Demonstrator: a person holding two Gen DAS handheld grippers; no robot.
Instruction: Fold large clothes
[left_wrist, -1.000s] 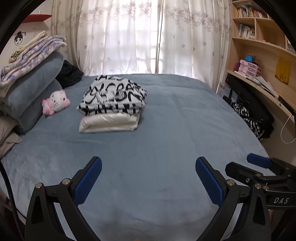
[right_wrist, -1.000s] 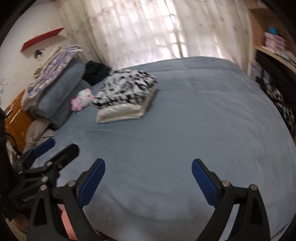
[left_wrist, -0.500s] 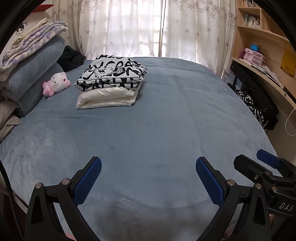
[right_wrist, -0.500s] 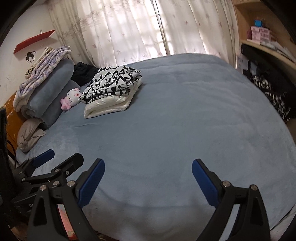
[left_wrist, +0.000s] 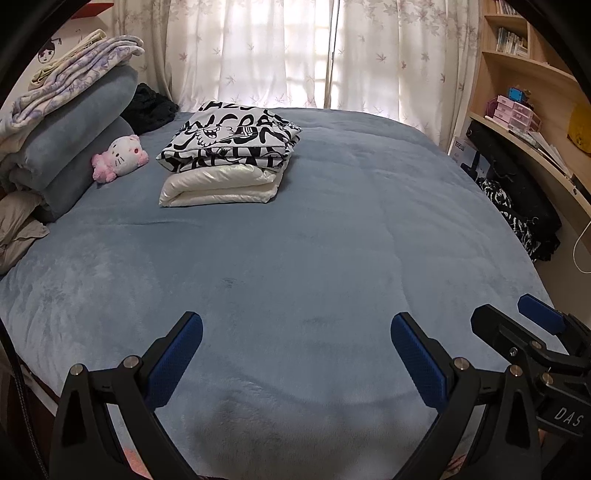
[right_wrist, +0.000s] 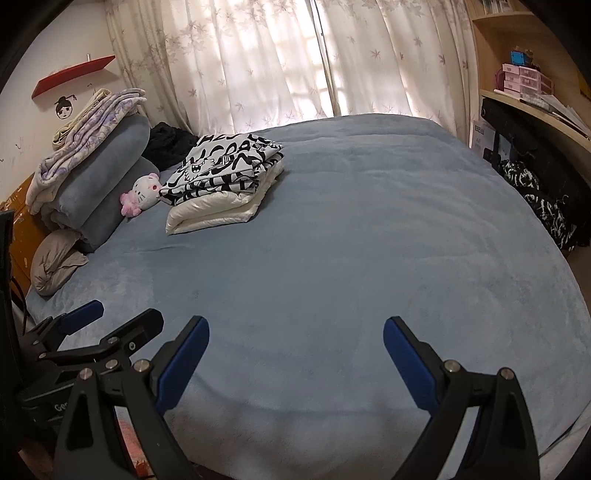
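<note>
first, left wrist view: left gripper (left_wrist: 295, 334) held over the near edge of the blue bedspread (left_wrist: 332, 236), jaws spread wide, nothing between the blue pads (left_wrist: 175, 362). well ahead of the tongs and a little to their left lies the folded black-and-white printed garment (left_wrist: 231, 138), stacked on a folded white garment (left_wrist: 221, 186). pink-and-white plush cat (left_wrist: 118, 157) just left of that stack, leaning against rolled grey-blue bedding (left_wrist: 70, 147). right gripper (left_wrist: 535, 332) visible at the right side of the tongs, near the bed edge.

next, right wrist view: right gripper (right_wrist: 295, 334) likewise over the near bed edge, jaws wide apart and empty. printed garment (right_wrist: 225, 162) on white garment (right_wrist: 218, 210), far ahead and to the left of the tongs. plush cat (right_wrist: 142, 194) touching the stack's left corner. left gripper (right_wrist: 99, 325) just left of the tongs, jaws apart. dark patterned cloth (right_wrist: 546, 206) hangs far right, off the bed.
</note>
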